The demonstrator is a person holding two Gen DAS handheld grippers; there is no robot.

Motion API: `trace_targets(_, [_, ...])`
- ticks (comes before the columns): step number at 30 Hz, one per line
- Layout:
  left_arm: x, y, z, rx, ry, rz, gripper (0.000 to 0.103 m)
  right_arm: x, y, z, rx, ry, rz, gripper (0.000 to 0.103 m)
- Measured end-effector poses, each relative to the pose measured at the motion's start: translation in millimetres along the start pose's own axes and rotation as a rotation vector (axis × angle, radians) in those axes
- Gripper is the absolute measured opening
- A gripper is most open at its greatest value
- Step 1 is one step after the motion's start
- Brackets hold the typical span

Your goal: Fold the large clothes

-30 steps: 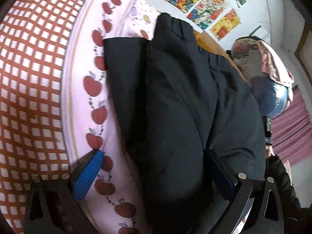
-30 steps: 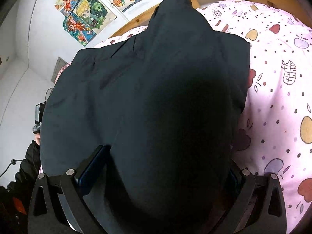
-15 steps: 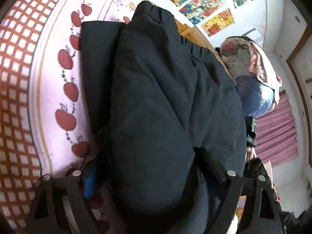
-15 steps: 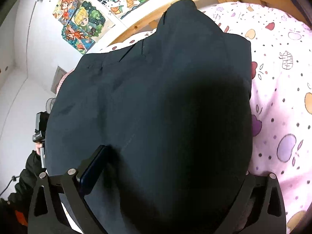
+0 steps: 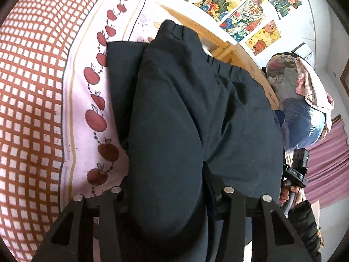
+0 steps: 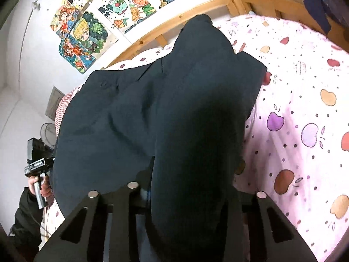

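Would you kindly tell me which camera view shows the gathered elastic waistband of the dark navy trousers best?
The left wrist view: the puckered elastic waistband of the dark navy trousers runs clearly across the garment's far edge. The right wrist view shows only smooth dark cloth with a seam; no gathers are visible there.

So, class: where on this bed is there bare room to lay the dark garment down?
Free: the pink fruit-print sheet right of the dark garment, up to the wooden bed frame. Also the apple-border strip beside the checked cover. Crowded: the middle, under the garment.
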State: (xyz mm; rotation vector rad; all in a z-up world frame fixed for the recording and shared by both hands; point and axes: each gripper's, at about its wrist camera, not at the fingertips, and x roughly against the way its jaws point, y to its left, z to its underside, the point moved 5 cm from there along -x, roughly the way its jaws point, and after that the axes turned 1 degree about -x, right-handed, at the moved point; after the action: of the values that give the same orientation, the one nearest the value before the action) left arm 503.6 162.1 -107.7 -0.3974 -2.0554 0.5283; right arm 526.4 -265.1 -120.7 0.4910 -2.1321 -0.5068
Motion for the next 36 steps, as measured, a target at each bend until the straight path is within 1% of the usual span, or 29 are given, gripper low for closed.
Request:
trace_targets(5, [16.5,-10.0,3.6,-0.008,-0.040,-0.027,0.029,22.9,17.7,-6.1,0.041,-0.038,0.049,0.022])
trace_targets(9, [33.4,-22.8,5.4,-0.053,-0.072,-0.058,0.026,43.2,31.9,-13.7,0.062,-0.068,0.070,0.021])
trace_targets(13, [51.1,-30.2,9.0,-0.071,-0.085,-0.069,0.025,56.3,45.0,-15.8,0.082,-0.069,0.076,0.021])
trace_targets(17, [74.2,-29.8,15.9,-0.084,-0.101,-0.072,0.024,75.0,47.9,-8.1,0.104,-0.065,0.076,0.021])
trace_targets(22, [100.0,-33.6,22.7,-0.081,-0.119,-0.082,0.023,92.2,66.5,-0.6,0.140,-0.072,0.061,0.021])
trace_targets(23, [100.6,-41.8,22.0,-0.079,-0.124,-0.085,0.023,94.9,70.1,1.7,0.148,-0.074,0.059,0.021])
trace_targets(25, [112.2,-43.1,26.4,-0.079,-0.132,-0.089,0.022,100.3,77.5,7.0,0.165,-0.077,0.052,0.021])
trace_targets(30, [144.1,-34.0,42.8,-0.080,-0.148,-0.106,0.022,112.2,100.2,18.0,0.206,-0.080,0.024,0.021])
trace_targets(34, [166.4,-25.1,58.0,-0.065,-0.168,-0.107,0.022,115.5,109.6,27.3,0.230,-0.076,0.003,0.021])
trace_targets(36, [169.8,-19.9,64.8,-0.059,-0.172,-0.110,0.022,112.8,109.9,30.9,0.230,-0.070,-0.002,0.021])
